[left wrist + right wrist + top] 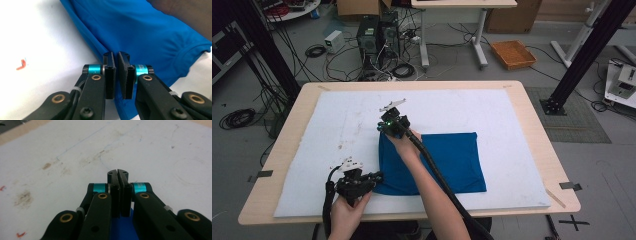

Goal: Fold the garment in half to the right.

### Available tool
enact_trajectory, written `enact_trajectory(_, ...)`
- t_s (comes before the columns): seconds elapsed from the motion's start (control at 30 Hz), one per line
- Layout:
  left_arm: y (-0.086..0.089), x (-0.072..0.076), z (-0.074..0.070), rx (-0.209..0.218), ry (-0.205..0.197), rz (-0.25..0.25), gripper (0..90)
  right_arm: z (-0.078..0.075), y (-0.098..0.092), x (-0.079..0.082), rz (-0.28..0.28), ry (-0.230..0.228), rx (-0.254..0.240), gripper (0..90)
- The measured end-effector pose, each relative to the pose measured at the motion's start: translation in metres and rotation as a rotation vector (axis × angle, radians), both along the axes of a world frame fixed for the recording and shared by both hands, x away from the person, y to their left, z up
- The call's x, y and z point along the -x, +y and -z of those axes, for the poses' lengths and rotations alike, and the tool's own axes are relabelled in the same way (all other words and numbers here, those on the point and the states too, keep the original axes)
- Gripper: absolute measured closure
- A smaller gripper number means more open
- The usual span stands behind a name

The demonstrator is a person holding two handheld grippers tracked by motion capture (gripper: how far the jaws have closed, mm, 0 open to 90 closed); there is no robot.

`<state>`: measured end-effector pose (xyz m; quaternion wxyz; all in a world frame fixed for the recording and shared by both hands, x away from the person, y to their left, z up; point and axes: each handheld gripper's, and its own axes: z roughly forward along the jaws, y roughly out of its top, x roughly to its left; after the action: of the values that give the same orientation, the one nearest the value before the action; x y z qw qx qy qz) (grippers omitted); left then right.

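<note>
The right claw (117, 173) is pressed together on the far left corner of a blue garment (437, 162), a sliver of blue cloth showing beneath its jaws in the right gripper view. In the high view the right claw (388, 125) sits at that corner, near the middle of the table, with the forearm and black cable running back across the cloth toward the near edge.

The left claw (116, 56) is nearly together on the garment's folded left edge (100, 47), the thin cloth pinched between its pads. In the high view the left claw (377, 178) holds the near left corner, close to the table's near edge.

The blue garment lies flat on a white mat (337, 125) that covers most of the light wooden table (539, 135). Folded to a rough rectangle, it runs with its long axis left to right, stretching away to the right of both claws. So both hands hold the left side, one corner each, and the free bulk lies rightward; a likely next move is to carry this edge over to the right.

No brand, label or readable writing shows on the cloth. The mat bears small red marks (22, 63) and brownish smudges (23, 198).
</note>
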<state>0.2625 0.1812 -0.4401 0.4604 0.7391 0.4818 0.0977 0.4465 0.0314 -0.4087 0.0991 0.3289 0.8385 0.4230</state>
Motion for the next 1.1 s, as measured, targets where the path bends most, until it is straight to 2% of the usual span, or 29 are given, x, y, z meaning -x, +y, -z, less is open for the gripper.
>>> enact_trajectory(0.1, -0.004, 0.004, -0.010, 0.015, -0.031, 0.011, 84.7, -0.010, -0.014, 0.000, -0.011, -0.009, -0.009, 89.5)
enact_trajectory(0.2, -0.012, 0.006, -0.019, 0.023, -0.058, 0.026, 84.9, -0.021, -0.034, -0.001, -0.004, -0.011, -0.047, 89.4)
enact_trajectory(0.27, -0.020, 0.005, -0.024, 0.045, -0.063, 0.045, 85.1, -0.028, -0.047, -0.001, -0.001, -0.009, -0.070, 89.5)
enact_trajectory(0.53, -0.073, -0.002, -0.043, 0.106, -0.081, 0.149, 85.1, -0.050, -0.104, 0.001, 0.009, -0.032, -0.112, 89.5)
enact_trajectory(0.77, -0.126, -0.012, -0.042, 0.133, -0.072, 0.214, 85.1, -0.057, -0.155, 0.003, 0.034, -0.042, -0.124, 89.4)
enact_trajectory(1.0, -0.170, -0.023, -0.035, 0.143, -0.041, 0.269, 85.1, -0.052, -0.203, 0.004, 0.069, -0.036, -0.124, 89.4)
enact_trajectory(1.1, -0.186, -0.025, -0.033, 0.145, -0.035, 0.287, 85.1, -0.049, -0.221, 0.004, 0.084, -0.032, -0.105, 89.4)
